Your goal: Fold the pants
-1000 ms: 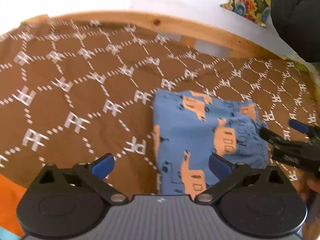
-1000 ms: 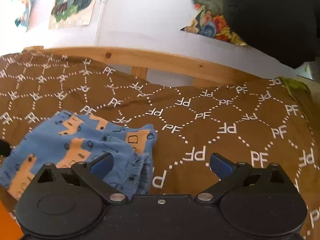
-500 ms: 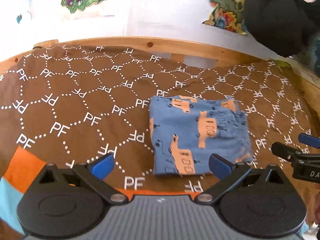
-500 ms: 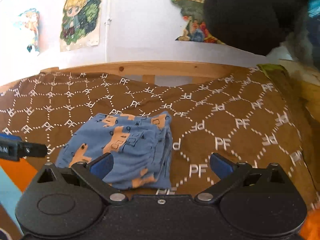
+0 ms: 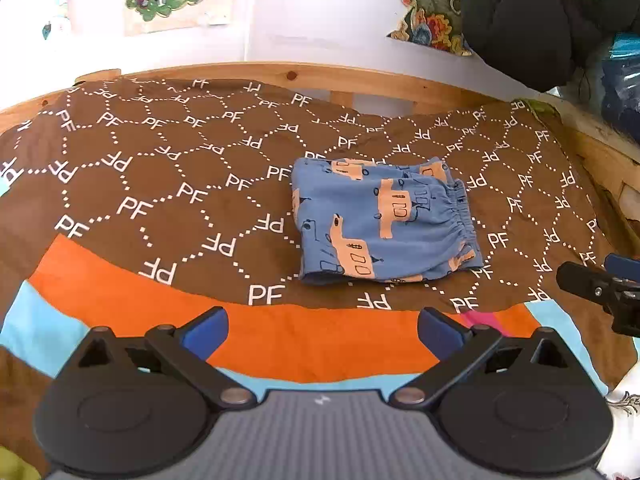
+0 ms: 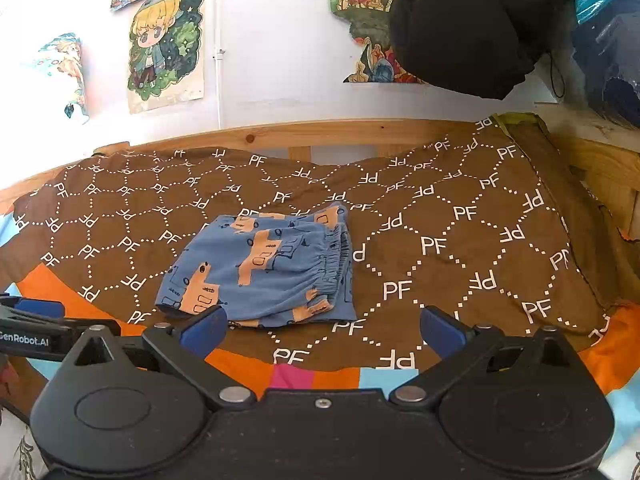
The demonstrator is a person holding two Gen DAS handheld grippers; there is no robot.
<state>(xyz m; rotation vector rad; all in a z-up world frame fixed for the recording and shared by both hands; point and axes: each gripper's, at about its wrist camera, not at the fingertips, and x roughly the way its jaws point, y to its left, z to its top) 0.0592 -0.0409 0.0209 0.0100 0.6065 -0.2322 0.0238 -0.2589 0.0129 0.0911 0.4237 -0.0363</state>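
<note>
- My left gripper (image 5: 322, 326) is spread wide with nothing between its blue pads (image 5: 204, 330), and it hangs above the orange band (image 5: 280, 340) at the near edge of the bed.
- My right gripper (image 6: 320, 330) is spread just as wide and empty; its left pad sits in front of the near edge of the pants in that view, and I cannot tell from here whether it touches the cloth.
- The pants (image 5: 380, 220) lie folded into a compact, roughly square bundle near the middle of the brown blanket (image 5: 140, 168), which is printed with white "PF" letters.
- They are blue with orange vehicle prints, and the gathered elastic waistband (image 5: 464, 216) runs along the bundle's right side.
- In the left view I see the tip of the right gripper at the far right, apart from the pants.
- Behind the blanket runs a wooden bed rail (image 6: 320, 136), then a white wall with posters (image 6: 166, 48) and a black garment (image 6: 468, 24) hanging at upper right.
</note>
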